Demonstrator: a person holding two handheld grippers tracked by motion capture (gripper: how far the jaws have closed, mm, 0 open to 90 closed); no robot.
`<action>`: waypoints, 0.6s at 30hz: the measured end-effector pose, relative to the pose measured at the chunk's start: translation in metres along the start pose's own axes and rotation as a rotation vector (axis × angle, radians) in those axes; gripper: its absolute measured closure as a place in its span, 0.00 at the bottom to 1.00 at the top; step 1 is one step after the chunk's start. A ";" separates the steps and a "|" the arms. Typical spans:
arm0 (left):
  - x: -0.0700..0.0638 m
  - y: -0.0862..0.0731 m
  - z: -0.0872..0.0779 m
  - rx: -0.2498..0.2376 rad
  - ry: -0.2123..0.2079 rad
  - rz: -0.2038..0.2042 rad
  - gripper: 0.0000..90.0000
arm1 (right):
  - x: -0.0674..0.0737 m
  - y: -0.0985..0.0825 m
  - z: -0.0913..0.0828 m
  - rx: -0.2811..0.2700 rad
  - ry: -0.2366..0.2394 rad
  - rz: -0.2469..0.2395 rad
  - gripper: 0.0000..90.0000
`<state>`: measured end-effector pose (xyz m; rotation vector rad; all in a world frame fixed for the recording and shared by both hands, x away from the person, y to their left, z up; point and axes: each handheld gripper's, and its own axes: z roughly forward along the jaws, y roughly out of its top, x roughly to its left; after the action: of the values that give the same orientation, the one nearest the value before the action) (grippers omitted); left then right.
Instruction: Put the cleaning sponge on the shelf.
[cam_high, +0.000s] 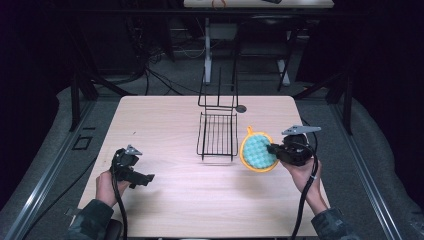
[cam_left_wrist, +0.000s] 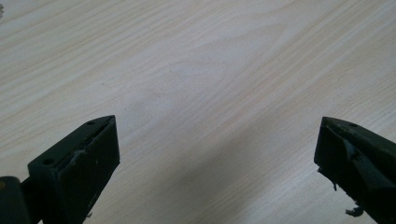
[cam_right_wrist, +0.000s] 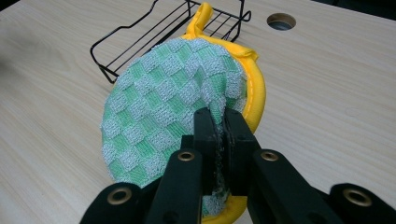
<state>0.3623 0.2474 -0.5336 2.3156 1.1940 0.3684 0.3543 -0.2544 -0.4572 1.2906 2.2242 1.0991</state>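
So I'm clamping my right gripper (cam_right_wrist: 217, 135) on the round green-checked potholder with yellow trim (cam_high: 258, 152), holding it just right of the black wire rack (cam_high: 218, 135), while my left gripper (cam_high: 131, 167) is idling wide open, well apart.

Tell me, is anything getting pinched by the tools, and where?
The right tool pinches the round green-and-yellow pot holder at its lower edge, opposite its loop. The left tool is open, holding nothing.

Black tongs (cam_high: 272, 148) with grey three-cornered plates and trailing black cables — dark camouflage-patterned sleeves (cam_high: 90, 217) at both wrists.
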 end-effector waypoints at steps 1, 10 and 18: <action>0.000 0.000 0.000 0.000 -0.001 -0.001 0.00 | 0.001 0.001 0.001 0.000 0.000 0.002 0.95; 0.000 0.000 0.000 0.001 0.003 -0.001 0.00 | 0.005 0.011 0.009 -0.023 0.004 -0.001 0.95; 0.000 0.000 0.000 0.002 0.000 0.002 0.00 | 0.008 0.018 0.015 -0.041 0.005 -0.005 0.95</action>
<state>0.3624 0.2475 -0.5336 2.3186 1.1928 0.3678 0.3697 -0.2354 -0.4525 1.2659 2.1958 1.1408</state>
